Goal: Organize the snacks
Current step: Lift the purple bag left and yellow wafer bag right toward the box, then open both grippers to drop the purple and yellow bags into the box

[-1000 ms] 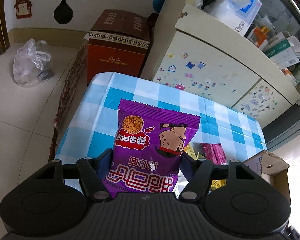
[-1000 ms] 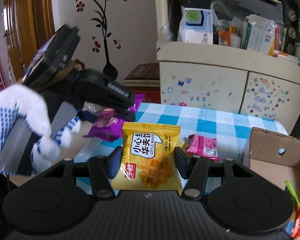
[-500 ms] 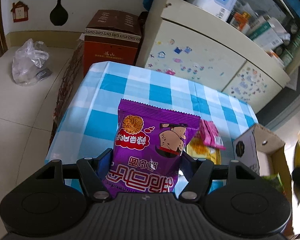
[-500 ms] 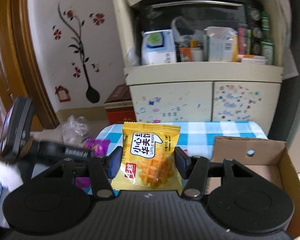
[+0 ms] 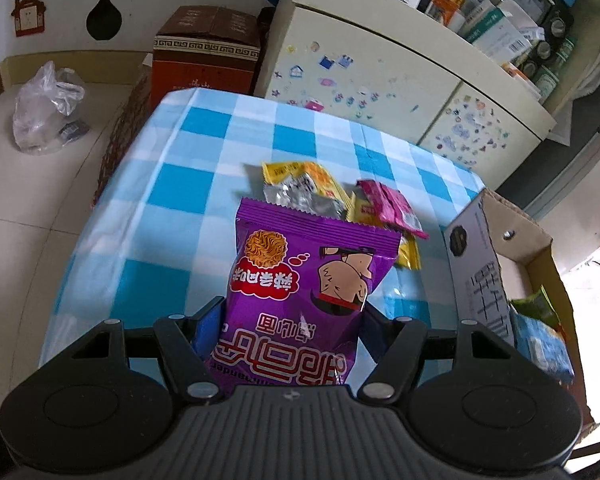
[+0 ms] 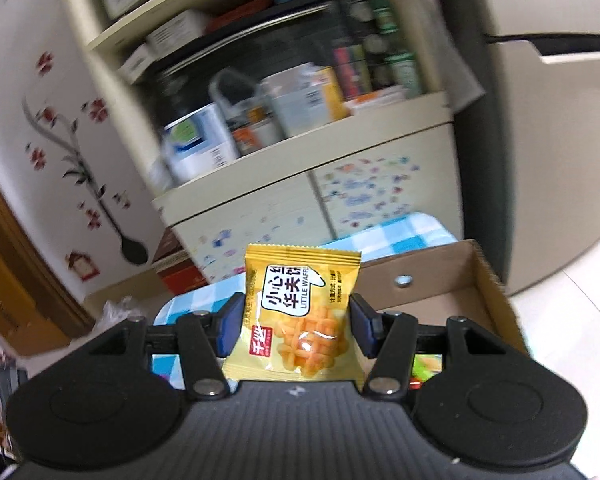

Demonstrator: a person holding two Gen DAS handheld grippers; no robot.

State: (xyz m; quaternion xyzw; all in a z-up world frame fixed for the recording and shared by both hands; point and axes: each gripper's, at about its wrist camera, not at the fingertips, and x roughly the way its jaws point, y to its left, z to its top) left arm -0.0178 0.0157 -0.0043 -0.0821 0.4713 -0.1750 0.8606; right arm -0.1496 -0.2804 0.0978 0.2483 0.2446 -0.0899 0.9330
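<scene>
Left wrist view: purple noodle packet (image 5: 304, 300) sits upright between the fingers of our left gripper (image 5: 290, 320), pinched at its lower sides, its top edge reaching well ahead of the fingertips. Just beyond that top edge we see a small heap on the blue-checked tablecloth (image 5: 188, 184): yellow packets (image 5: 300, 176) and a pink packet (image 5: 388, 208), touching one another. To the gripper's right stands an open cardboard box (image 5: 476, 280) with green and blue wrappers inside.

Right wrist view, blurred: yellow waffle packet (image 6: 300, 312) is clamped between the blue pads (image 6: 230, 328) of our right gripper (image 6: 298, 326), upright, its printed face toward the camera. Directly behind and to the right lies the same box (image 6: 460, 276), its back wall just past the packet. Cabinet (image 6: 300, 208) farther off.
</scene>
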